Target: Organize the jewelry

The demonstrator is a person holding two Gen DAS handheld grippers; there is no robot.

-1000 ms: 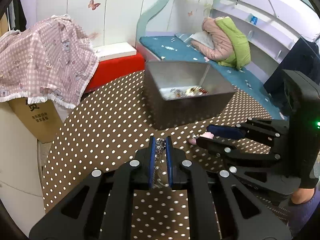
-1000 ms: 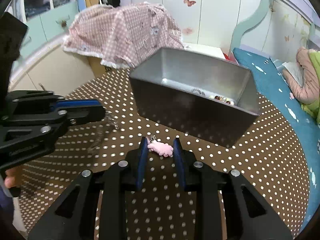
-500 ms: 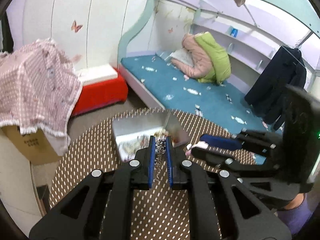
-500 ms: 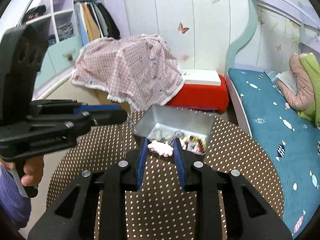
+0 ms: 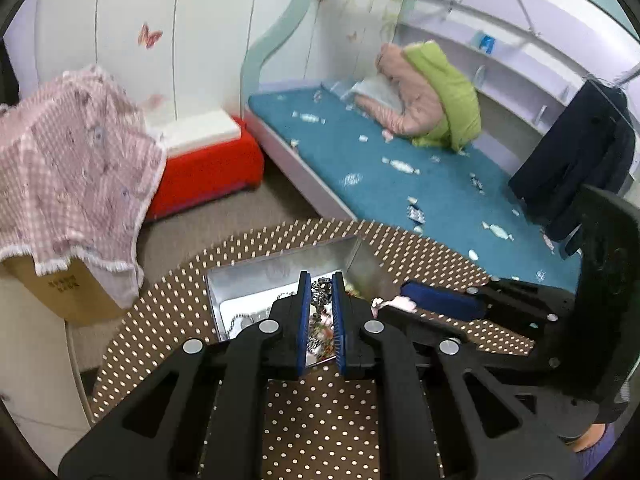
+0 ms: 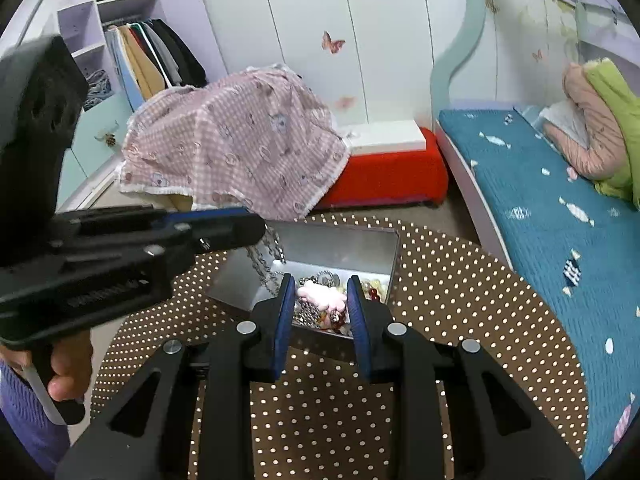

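A grey metal box (image 5: 256, 280) (image 6: 340, 244) holding several pieces of jewelry stands on the round brown polka-dot table (image 5: 320, 420) (image 6: 480, 320). My left gripper (image 5: 320, 300) is shut on a silver chain (image 5: 318, 298), which hangs above the box; the chain (image 6: 264, 256) dangles from it in the right wrist view. My right gripper (image 6: 320, 300) is shut on a pink charm (image 6: 322, 294), held above the near side of the box. The right gripper's blue-padded fingers (image 5: 440, 300) and the pink charm (image 5: 394, 302) show at the right of the left wrist view.
A bed with a teal cover (image 5: 400, 168) lies at the right. A red bench (image 6: 384, 176) and a pink checked cloth (image 6: 232, 152) over a cardboard box stand behind the table. An open wardrobe (image 6: 140, 60) is at the far left.
Both grippers have risen well above the table with their pieces and now hang over the open box. The box looks smaller and farther below.
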